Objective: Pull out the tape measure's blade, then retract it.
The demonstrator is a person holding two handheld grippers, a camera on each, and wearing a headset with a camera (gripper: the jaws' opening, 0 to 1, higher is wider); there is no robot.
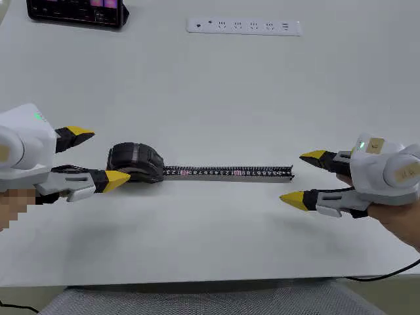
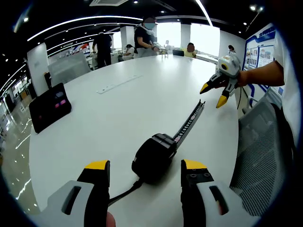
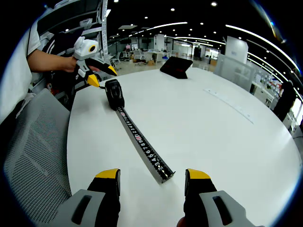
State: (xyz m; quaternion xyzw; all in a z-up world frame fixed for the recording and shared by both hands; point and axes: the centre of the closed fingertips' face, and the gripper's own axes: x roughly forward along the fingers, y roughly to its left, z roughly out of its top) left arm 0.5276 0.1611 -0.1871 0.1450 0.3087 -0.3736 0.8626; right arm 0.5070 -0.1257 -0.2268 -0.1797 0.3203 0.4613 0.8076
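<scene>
- Tape measure (image 1: 134, 162) lies on its side on the white table (image 1: 210, 85), left of the middle in the head view, a dark case with its blade (image 1: 226, 172) drawn out flat along the surface toward the right.
- The left gripper (image 1: 109, 155) has its jaws spread wide; the case sits between the yellow tips and just ahead of them. The near tip lies close against the case, but contact cannot be judged.
- The right gripper (image 1: 292, 176) also has its jaws apart, with nothing held. The blade's end hook points into the gap between them and stops just short of the tips.
- The table is broad, rounded and pale, mostly bare. A white power strip (image 1: 243, 26) lies at its far side, and a dark flat device (image 1: 77, 12) stands at the far left corner.
- A grey mesh chair (image 1: 197, 302) sits at the near edge, and a black cable (image 1: 387, 272) trails off the table near the right gripper.
- In the left gripper view the room is a large open office with curved ceiling light strips (image 2: 85, 21), bright windows, a poster board (image 2: 262, 52) and people (image 2: 147, 35) at the far end.
</scene>
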